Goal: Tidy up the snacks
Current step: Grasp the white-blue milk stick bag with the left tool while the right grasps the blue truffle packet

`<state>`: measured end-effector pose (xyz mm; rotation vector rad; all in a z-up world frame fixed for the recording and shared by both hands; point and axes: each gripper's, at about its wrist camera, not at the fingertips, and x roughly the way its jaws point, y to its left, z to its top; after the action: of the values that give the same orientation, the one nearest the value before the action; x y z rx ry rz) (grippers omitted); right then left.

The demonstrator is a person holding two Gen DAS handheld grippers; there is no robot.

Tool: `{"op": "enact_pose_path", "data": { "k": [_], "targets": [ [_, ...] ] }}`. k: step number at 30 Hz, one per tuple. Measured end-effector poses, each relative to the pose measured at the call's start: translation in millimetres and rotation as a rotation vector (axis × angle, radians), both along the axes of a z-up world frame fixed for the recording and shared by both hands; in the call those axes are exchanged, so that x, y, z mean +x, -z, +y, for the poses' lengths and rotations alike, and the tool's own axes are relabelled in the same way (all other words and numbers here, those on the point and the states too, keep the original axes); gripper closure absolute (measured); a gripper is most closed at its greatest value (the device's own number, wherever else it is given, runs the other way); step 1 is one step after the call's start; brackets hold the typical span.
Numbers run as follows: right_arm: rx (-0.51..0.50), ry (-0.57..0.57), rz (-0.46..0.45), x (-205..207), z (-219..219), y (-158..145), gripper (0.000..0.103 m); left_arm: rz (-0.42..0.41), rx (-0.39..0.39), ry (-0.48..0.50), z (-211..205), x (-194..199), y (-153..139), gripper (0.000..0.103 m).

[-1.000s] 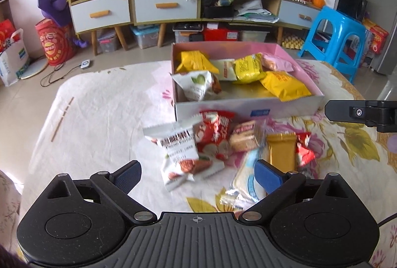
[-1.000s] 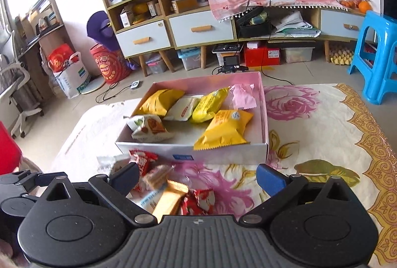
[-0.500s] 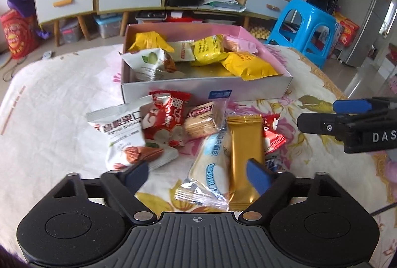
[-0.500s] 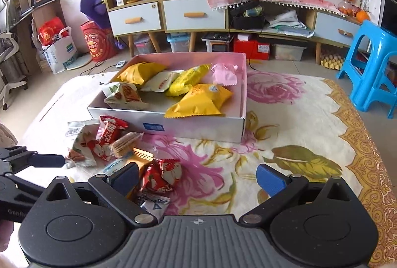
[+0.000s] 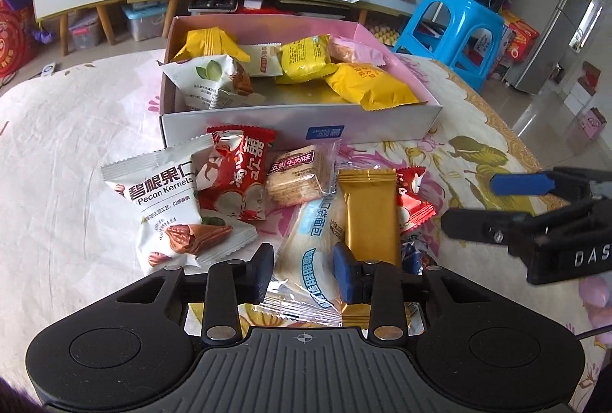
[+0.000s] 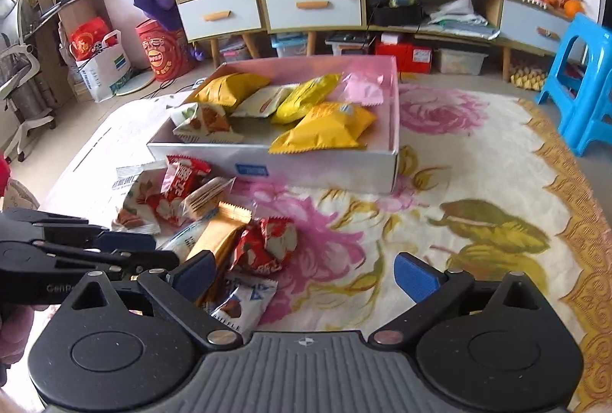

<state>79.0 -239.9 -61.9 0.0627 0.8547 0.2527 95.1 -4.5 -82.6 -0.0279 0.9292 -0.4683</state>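
A pink-lined white box holds several snack packets, mostly yellow. In front of it lie loose snacks: a white pecan packet, a red packet, a cracker pack, a white-and-blue bread packet, a gold bar and small red packets. My left gripper has narrowed its jaws around the near end of the bread packet. My right gripper is open and empty, right of the pile.
The snacks lie on a floral cloth over a table. Behind stand a low cabinet with drawers, a blue plastic stool at the right and bags on the floor at the left.
My left gripper moved forward and down onto the pile and its jaws closed in around the bread packet. My right gripper shifted slightly and stays open.
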Motion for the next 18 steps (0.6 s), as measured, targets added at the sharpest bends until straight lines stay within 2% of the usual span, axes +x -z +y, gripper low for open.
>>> {"op": "enact_pose_path", "data": {
  "k": [5,7,10,11,13,15,18],
  "targets": [
    [0.048,-0.033,0.059,-0.6,4.2,8.6,0.022,-0.016,-0.002,0.008,-2.9,1.7,4.0,0.068],
    [0.06,-0.044,0.085,-0.8,6.7,13.3,0.034,-0.02,0.003,0.009,-4.7,1.7,5.6,0.066],
    [0.066,-0.061,0.128,-1.6,9.9,21.9,0.045,-0.023,0.026,0.018,-8.2,1.5,7.0,0.066],
    [0.062,-0.062,0.116,-3.4,10.6,22.6,0.046,-0.024,0.031,0.019,-9.0,1.1,6.6,0.068],
    [0.035,-0.082,0.104,-4.9,13.1,21.8,0.062,-0.026,0.05,0.018,-10.1,-0.7,4.9,0.07],
    [-0.004,-0.09,0.092,-7.0,13.1,21.1,0.07,-0.025,0.067,0.021,-8.6,-4.0,3.7,0.072],
    [-0.033,-0.081,0.086,-9.1,6.7,20.7,0.073,-0.019,0.078,0.025,-1.8,-10.5,3.3,0.072]
  ]
}}
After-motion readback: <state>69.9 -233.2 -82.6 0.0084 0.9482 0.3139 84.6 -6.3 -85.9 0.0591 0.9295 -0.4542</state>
